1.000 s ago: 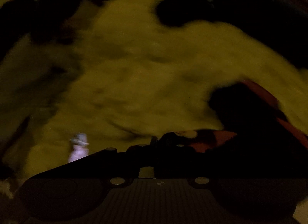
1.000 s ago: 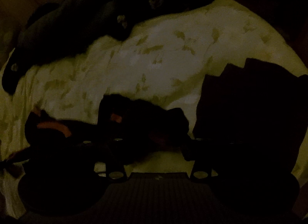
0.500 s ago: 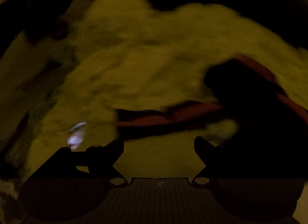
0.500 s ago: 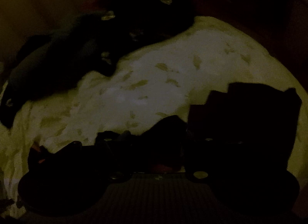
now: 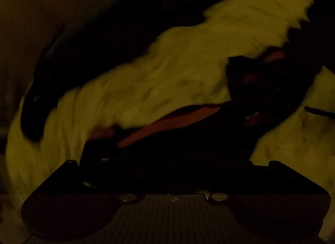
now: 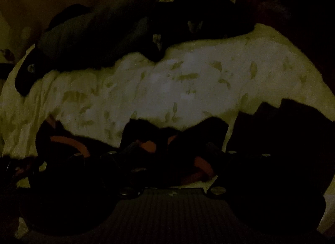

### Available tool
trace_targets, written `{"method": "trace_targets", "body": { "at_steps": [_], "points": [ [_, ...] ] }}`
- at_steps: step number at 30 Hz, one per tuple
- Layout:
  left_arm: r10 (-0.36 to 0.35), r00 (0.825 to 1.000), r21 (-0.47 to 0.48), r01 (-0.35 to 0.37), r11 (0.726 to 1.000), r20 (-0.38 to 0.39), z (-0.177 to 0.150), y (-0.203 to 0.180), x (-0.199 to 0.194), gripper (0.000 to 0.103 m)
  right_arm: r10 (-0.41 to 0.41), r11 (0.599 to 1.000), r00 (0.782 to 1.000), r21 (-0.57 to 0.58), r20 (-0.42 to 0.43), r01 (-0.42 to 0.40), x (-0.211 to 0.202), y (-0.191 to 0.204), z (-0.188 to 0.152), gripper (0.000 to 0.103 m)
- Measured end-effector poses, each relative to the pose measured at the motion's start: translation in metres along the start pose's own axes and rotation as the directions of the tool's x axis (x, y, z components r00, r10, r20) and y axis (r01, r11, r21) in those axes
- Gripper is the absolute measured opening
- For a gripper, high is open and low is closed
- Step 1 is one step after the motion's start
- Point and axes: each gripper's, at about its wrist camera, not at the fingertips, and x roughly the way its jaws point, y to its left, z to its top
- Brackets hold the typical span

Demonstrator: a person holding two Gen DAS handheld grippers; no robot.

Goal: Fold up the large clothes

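Note:
The scene is very dark. A black garment with orange stripes point(image 5: 178, 122) lies crumpled on a pale patterned bedsheet point(image 5: 167, 72). My left gripper point(image 5: 171, 162) hangs just over it, jaws spread as wide as they go, with dark cloth lying between the fingers and no pad visibly pressing. In the right wrist view the same striped garment point(image 6: 146, 145) is bunched under my right gripper point(image 6: 171, 153). Its jaws are opening, with the cloth loose between them.
A heap of dark bedding or clothes point(image 6: 104, 38) lies along the far side of the bedsheet point(image 6: 188, 80). A stack of folded dark clothes point(image 6: 282, 130) sits at the right. In the left wrist view another dark mass point(image 5: 94, 51) covers the upper left.
The left gripper opened from nearly shut to fully wide, swung across the bed and rolled. The striped garment now lies under it. The right jaws spread apart over the bunched cloth.

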Motion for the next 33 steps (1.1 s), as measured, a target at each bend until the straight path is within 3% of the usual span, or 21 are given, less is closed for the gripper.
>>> {"method": "trace_targets", "body": {
  "at_steps": [3,5,7,9,12,14,17,19,20,21,24,27,28,31,33],
  "points": [
    [0.015,1.000,0.038,-0.015,0.999,-0.005,0.014,-0.015,0.019,0.103,0.018,1.000,0.999,-0.002,-0.039,-0.018,0.003,-0.003,-0.008,0.077],
    [-0.025,0.998,0.024,0.026,0.999,-0.049,0.020,-0.016,0.038,0.103,0.017,1.000,0.998,-0.006,-0.061,-0.017,0.005,-0.005,-0.012,0.077],
    [-0.075,0.992,0.016,0.077,0.997,-0.105,0.026,-0.016,0.053,0.085,0.012,1.000,0.998,-0.007,-0.067,-0.012,0.004,-0.007,-0.016,0.078],
    [-0.066,0.986,0.016,0.069,0.997,-0.156,0.032,-0.017,0.059,0.053,0.005,1.000,0.998,0.006,-0.069,-0.005,0.003,-0.012,-0.021,0.078],
    [-0.042,0.985,-0.116,0.022,0.993,-0.168,0.051,0.029,0.075,0.044,-0.007,1.000,0.997,0.028,-0.080,0.010,0.002,-0.024,-0.024,0.078],
    [-0.024,0.988,-0.261,-0.016,0.965,-0.150,0.070,0.072,0.080,0.044,-0.017,0.999,0.997,0.045,-0.079,0.020,0.001,-0.033,-0.025,0.078],
    [0.044,0.993,-0.463,-0.091,0.881,-0.111,0.100,0.135,0.081,0.049,-0.031,0.997,0.997,0.074,-0.073,0.036,-0.001,-0.045,-0.025,0.078],
    [0.075,0.994,-0.579,-0.108,0.808,-0.081,0.112,0.167,0.079,0.080,-0.037,0.995,0.997,0.093,-0.071,0.043,-0.002,-0.051,-0.023,0.078],
    [0.073,0.994,-0.612,-0.106,0.784,-0.078,0.115,0.176,0.079,0.103,-0.034,0.994,0.997,0.097,-0.070,0.041,-0.002,-0.053,-0.022,0.078],
    [0.076,0.992,-0.626,-0.120,0.770,-0.096,0.117,0.182,0.081,0.103,-0.031,0.994,0.997,0.099,-0.069,0.038,-0.002,-0.053,-0.022,0.078],
    [0.094,0.988,-0.582,-0.146,0.800,-0.119,0.104,0.180,0.083,0.103,-0.009,0.996,0.997,0.091,-0.081,0.016,0.003,-0.051,-0.021,0.078],
    [0.090,0.977,-0.493,-0.176,0.852,-0.192,0.069,0.165,0.089,0.103,0.034,0.996,0.994,0.081,-0.107,-0.026,0.011,-0.046,-0.022,0.079],
    [0.100,0.973,-0.477,-0.189,0.858,-0.207,0.057,0.161,0.085,0.103,0.052,0.995,0.992,0.086,-0.115,-0.042,0.014,-0.044,-0.023,0.079],
    [0.143,0.957,-0.463,-0.248,0.851,-0.251,0.004,0.154,0.073,0.103,0.110,0.990,0.985,0.104,-0.130,-0.097,0.021,-0.035,-0.026,0.079],
    [0.168,0.942,-0.470,-0.294,0.832,-0.291,-0.031,0.156,0.062,0.103,0.151,0.986,0.980,0.092,-0.129,-0.140,0.023,-0.028,-0.026,0.079]
  ]
}}
